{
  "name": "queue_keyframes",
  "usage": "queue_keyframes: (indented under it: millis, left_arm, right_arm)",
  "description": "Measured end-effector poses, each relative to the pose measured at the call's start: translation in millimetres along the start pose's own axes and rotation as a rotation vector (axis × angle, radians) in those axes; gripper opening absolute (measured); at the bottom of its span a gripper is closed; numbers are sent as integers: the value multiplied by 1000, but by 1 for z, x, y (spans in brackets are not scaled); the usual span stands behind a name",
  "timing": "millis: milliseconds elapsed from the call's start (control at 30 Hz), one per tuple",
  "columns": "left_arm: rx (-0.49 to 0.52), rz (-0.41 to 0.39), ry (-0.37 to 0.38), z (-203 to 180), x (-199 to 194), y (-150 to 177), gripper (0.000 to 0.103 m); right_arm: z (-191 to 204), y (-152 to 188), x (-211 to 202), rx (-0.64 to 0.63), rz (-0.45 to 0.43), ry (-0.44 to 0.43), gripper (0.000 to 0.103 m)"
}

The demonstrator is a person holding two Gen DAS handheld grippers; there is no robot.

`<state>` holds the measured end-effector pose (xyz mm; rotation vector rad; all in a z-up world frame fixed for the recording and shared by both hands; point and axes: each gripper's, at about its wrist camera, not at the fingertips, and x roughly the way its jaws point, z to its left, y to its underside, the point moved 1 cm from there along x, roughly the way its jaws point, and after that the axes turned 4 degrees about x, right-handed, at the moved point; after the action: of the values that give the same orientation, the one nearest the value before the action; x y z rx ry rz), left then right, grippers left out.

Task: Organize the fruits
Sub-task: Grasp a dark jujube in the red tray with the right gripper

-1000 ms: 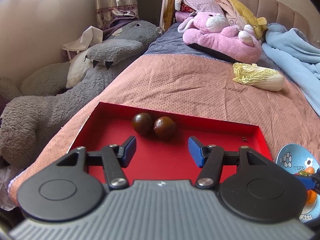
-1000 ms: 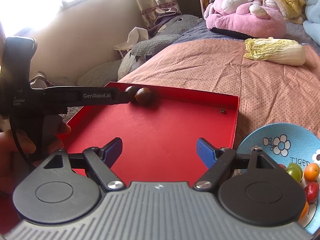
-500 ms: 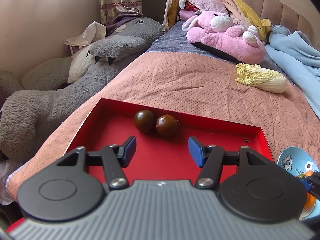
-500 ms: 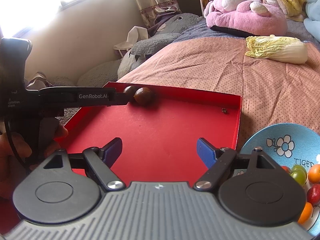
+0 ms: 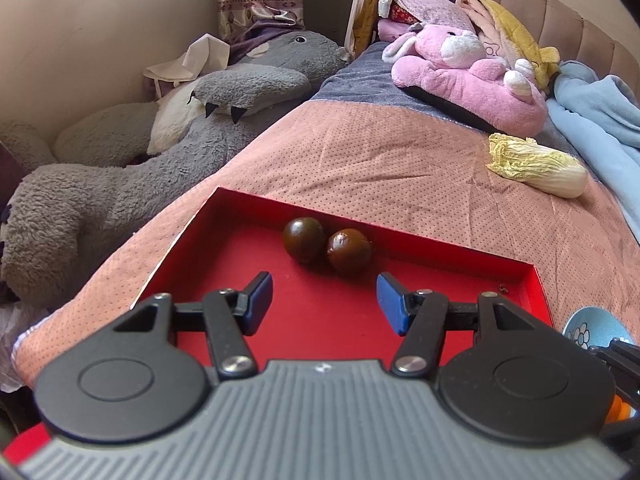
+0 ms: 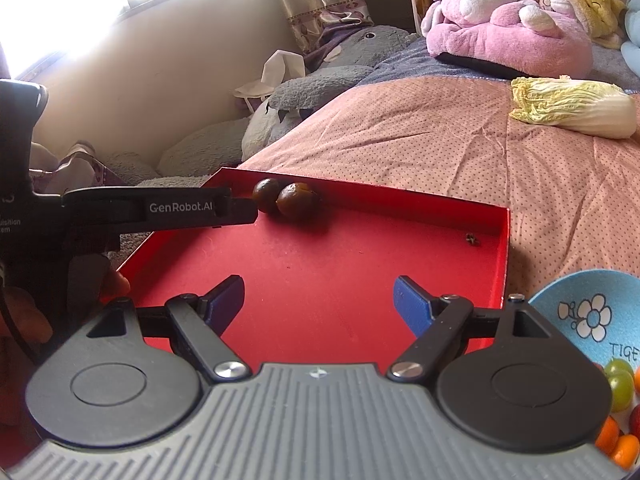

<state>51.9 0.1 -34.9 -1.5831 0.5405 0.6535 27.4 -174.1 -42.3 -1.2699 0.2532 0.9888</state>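
Note:
Two dark brown round fruits (image 5: 303, 239) (image 5: 349, 251) lie side by side against the far wall of a red tray (image 5: 224, 264) on the bed. My left gripper (image 5: 324, 304) is open and empty just short of them. My right gripper (image 6: 318, 304) is open and empty over the tray's (image 6: 400, 248) near right part. In the right wrist view the fruits (image 6: 298, 199) sit at the far rim, beside the left gripper's tip (image 6: 236, 210). A blue plate (image 6: 588, 320) at the right holds small green, orange and red fruits (image 6: 620, 384).
A napa cabbage (image 5: 536, 166) lies on the pink bedspread beyond the tray. A pink plush (image 5: 464, 80) and blue blanket (image 5: 592, 120) are at the headboard. A large grey plush (image 5: 120, 184) lies along the bed's left side. A small dark speck (image 6: 473, 239) sits in the tray's far right corner.
My left gripper has risen and drawn back slightly, so the fruits sit lower and larger in its view. My right gripper shifted slightly left; the plate slid toward the right edge.

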Motion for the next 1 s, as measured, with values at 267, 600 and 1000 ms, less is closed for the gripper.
queue_keyframes:
  millis: [267, 600, 1000]
  left_arm:
    - [-48, 15, -32, 8, 6, -1, 60]
    - [-133, 27, -113, 22, 12, -2, 60]
    - [-227, 4, -193, 38, 13, -7, 60]
  right_arm:
    - [6, -13, 26, -20, 5, -5, 85]
    - [14, -25, 64, -82, 17, -3, 82]
    - [30, -44, 122, -141, 35, -10, 66]
